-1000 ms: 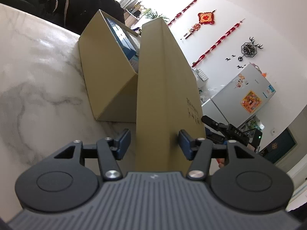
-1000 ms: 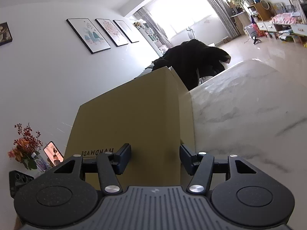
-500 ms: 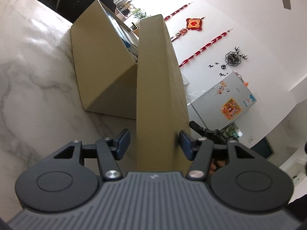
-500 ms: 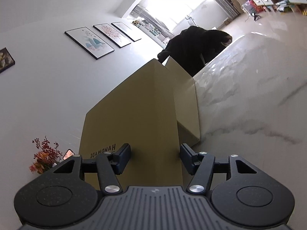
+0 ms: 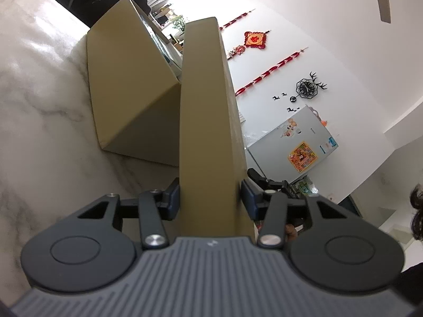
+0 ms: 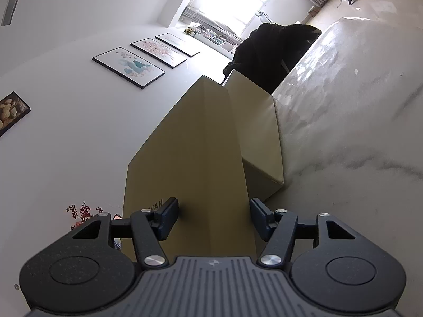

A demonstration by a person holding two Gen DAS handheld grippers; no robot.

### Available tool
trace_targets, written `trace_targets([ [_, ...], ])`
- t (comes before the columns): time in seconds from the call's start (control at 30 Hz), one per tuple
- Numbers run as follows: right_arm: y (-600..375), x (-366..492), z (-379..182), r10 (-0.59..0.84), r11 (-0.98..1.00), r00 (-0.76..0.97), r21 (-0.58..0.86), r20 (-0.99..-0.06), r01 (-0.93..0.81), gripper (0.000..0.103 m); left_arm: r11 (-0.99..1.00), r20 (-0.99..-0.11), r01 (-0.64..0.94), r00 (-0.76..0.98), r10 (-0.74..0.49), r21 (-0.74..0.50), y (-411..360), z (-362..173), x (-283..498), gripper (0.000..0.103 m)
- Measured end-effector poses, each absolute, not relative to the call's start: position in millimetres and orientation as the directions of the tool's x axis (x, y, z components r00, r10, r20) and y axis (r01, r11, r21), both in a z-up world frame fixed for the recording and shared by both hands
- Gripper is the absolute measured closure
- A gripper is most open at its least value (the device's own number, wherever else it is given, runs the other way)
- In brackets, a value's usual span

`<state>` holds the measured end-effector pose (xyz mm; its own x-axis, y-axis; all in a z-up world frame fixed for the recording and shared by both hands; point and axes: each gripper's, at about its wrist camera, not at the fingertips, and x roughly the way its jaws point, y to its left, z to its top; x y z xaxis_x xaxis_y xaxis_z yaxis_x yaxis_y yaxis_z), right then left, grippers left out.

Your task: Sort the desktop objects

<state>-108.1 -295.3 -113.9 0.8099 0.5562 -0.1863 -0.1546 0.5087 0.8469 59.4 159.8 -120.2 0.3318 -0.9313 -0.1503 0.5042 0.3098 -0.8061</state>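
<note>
Both views have tipped further since a second ago, so the box lid (image 5: 206,121) stands steeper between the jaws. On the left gripper (image 5: 210,198), the jaws are set to the lid's width, one pad touching its near face, the other just beside the far face; a real clamp cannot be told. On the right gripper (image 6: 214,218), the jaws stand wide, the lid's corner edge between them, pads apart from it. Beyond the jaws, the box (image 5: 127,87) rests on the marble table (image 5: 39,111).
</note>
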Motion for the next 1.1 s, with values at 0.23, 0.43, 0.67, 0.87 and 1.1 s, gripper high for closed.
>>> trace_targets([
  [0.23,-294,-109,-114,0.548,0.493,0.817,0.859,-0.180,-0.141,0.041,0.305,-0.138,0.496,0.345,-0.929,-0.813,159,-115,57,0.058],
  [0.43,-295,-115,-101,0.530,0.504,0.831,0.851,-0.168,-0.149,0.043,0.272,-0.101,0.480,0.352,-0.930,-0.834,157,-112,60,0.058],
  [0.67,-299,-117,-89,0.508,0.499,0.848,0.853,-0.147,-0.151,0.043,0.253,-0.079,0.474,0.356,-0.931,-0.843,152,-106,62,0.058],
  [0.87,-298,-116,-82,0.491,0.509,0.858,0.849,-0.149,-0.144,0.043,0.245,-0.069,0.466,0.362,-0.930,-0.850,148,-102,64,0.058],
  [1.1,-299,-114,-78,0.483,0.507,0.864,0.850,-0.142,-0.144,0.043,0.235,-0.056,0.459,0.370,-0.928,-0.857,146,-99,68,0.058],
])
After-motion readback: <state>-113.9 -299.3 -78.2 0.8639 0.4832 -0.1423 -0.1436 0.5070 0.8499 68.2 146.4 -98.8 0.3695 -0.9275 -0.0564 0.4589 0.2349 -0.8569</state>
